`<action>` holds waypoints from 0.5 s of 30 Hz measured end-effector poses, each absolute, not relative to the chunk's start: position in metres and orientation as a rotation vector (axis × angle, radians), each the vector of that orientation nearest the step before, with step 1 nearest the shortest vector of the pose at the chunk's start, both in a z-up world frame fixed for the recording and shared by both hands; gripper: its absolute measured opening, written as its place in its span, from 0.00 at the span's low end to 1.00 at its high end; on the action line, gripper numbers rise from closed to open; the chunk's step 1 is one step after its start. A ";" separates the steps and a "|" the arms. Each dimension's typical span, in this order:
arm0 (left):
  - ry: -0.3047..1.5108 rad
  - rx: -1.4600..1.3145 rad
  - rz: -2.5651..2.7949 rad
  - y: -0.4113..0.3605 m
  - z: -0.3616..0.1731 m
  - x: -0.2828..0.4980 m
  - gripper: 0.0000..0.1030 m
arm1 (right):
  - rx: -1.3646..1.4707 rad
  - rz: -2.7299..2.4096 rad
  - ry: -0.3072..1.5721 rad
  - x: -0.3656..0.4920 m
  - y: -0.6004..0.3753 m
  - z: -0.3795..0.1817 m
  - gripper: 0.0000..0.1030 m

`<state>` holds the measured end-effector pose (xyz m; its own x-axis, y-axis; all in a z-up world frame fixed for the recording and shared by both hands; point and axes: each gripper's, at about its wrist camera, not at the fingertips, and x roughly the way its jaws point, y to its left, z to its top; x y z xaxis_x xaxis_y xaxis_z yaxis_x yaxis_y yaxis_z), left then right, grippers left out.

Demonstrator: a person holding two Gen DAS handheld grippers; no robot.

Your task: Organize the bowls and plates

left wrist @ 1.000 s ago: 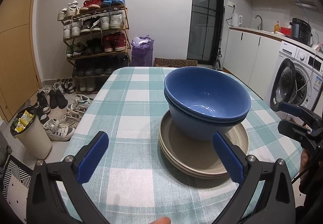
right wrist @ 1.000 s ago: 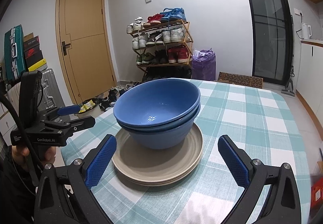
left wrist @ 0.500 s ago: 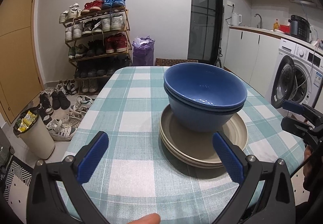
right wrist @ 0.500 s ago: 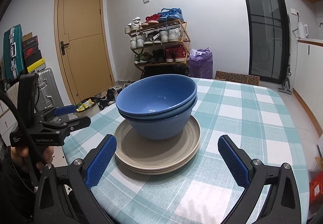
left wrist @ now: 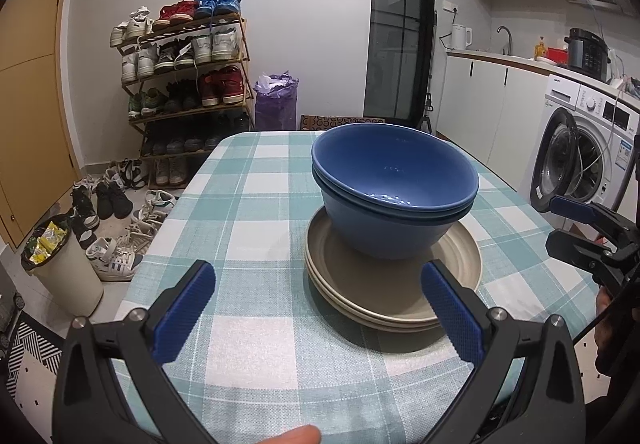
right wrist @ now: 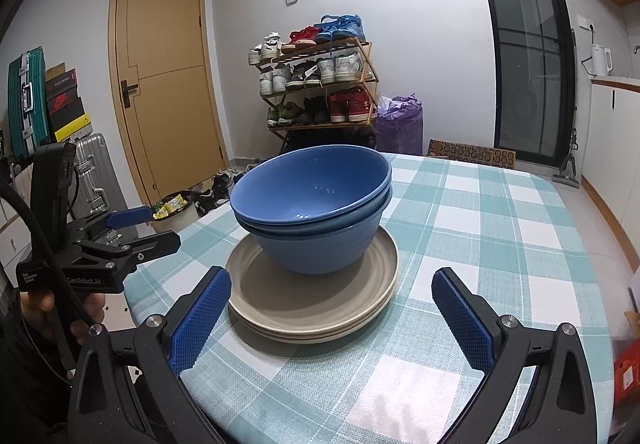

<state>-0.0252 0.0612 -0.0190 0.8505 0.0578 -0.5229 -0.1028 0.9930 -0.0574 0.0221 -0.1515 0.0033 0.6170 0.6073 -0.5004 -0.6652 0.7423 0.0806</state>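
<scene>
Two blue bowls (left wrist: 394,192) (right wrist: 314,204) sit nested, one inside the other, on a stack of beige plates (left wrist: 394,284) (right wrist: 312,296) on the table with the green-and-white checked cloth (left wrist: 256,236) (right wrist: 492,228). My left gripper (left wrist: 318,308) is open, held back from the stack near the table's front edge, with nothing between its blue pads. My right gripper (right wrist: 332,314) is open too, a short way from the plates on their other side. Each gripper shows in the other's view: the right gripper (left wrist: 576,224) and the left gripper (right wrist: 132,228).
A shoe rack (left wrist: 188,84) and a purple bag (left wrist: 276,104) stand beyond the table's far end. Loose shoes and a bin (left wrist: 60,272) lie on the floor at the left. A washing machine (left wrist: 580,152) and counter are at the right. A door (right wrist: 164,84) and suitcases are further left.
Both grippers have drawn back and slightly down from the stack, which looks a little farther off and lower in view. The bowls and plates have not moved.
</scene>
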 end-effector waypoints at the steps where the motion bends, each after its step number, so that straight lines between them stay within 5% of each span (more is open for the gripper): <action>1: 0.547 -0.084 0.086 0.061 -0.019 -0.025 1.00 | -0.118 0.735 0.530 0.021 -0.151 0.003 0.99; 15: 0.543 -0.084 0.083 0.062 -0.019 -0.025 1.00 | -0.126 0.738 0.524 0.018 -0.150 0.005 0.99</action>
<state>-0.0254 0.0619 -0.0192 0.8533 0.0562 -0.5185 -0.1007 0.9932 -0.0582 0.0181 -0.1503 0.0054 0.6184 0.6086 -0.4972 -0.6700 0.7389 0.0712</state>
